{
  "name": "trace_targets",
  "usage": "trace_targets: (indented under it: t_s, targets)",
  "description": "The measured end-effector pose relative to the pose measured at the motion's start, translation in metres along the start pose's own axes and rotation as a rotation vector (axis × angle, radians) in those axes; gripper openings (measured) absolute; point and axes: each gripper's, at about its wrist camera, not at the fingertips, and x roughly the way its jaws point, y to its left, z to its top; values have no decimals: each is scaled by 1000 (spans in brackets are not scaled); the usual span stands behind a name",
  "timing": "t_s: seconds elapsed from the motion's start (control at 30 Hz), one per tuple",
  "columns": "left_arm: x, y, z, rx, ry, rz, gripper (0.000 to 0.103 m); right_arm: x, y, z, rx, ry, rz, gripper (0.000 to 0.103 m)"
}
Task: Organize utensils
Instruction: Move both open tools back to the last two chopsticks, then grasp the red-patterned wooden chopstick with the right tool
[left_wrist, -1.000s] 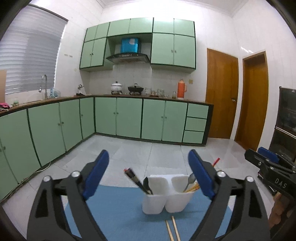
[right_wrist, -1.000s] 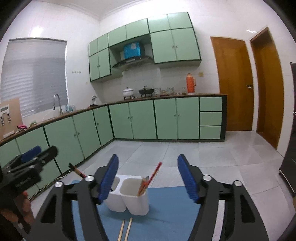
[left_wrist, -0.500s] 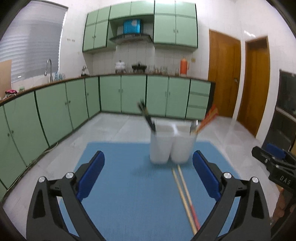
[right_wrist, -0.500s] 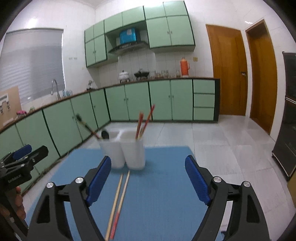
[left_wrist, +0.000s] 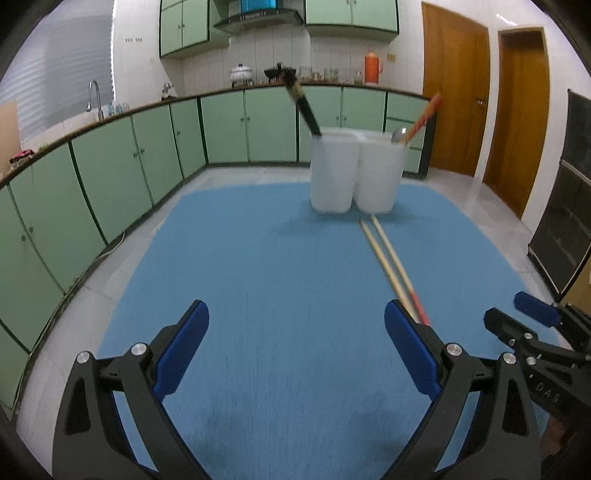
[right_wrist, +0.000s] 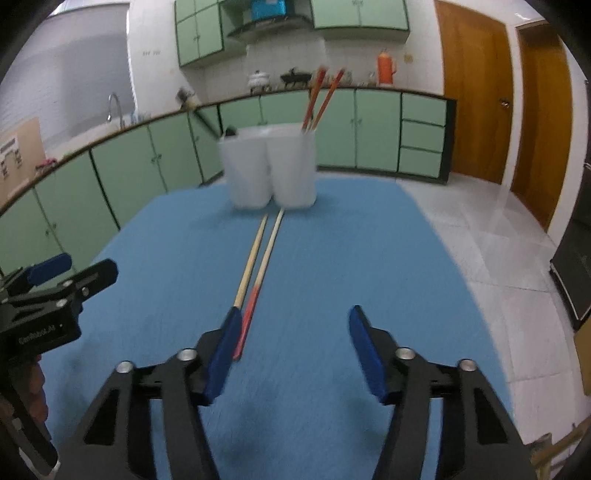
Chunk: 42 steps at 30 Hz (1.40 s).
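Blue mat (left_wrist: 258, 277) carries two loose chopsticks (right_wrist: 258, 258) before a white holder (left_wrist: 354, 173); both jaws spread, gripping nothing.

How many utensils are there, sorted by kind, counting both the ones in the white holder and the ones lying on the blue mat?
Chopsticks lying on the mat: 2
Red chopsticks standing in the white holder: 2
Dark-handled utensil in the holder: 1
Spoon in the holder: 1
Total visible: 6; anything hidden deeper inside the holder can't be counted.

Green cabinets (left_wrist: 229, 125) line white tiled walls (left_wrist: 410, 40). Two wooden doors (right_wrist: 472, 99) stand right. The floor (right_wrist: 491, 258) is pale tile.
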Motion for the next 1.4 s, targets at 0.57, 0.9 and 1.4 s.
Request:
trace_targets:
  t_s: [0.57,0.9,1.4]
  targets:
    - [12,16,-25,-23,82,10,93,31,28,-18,-75,117,28,26]
    - [13,17,-22,-50,79,4,93,38,36,-13,-83,135,7,22]
    - [15,25,-22,-80,82,-4,93,37,12,-11,4,149,-6,6]
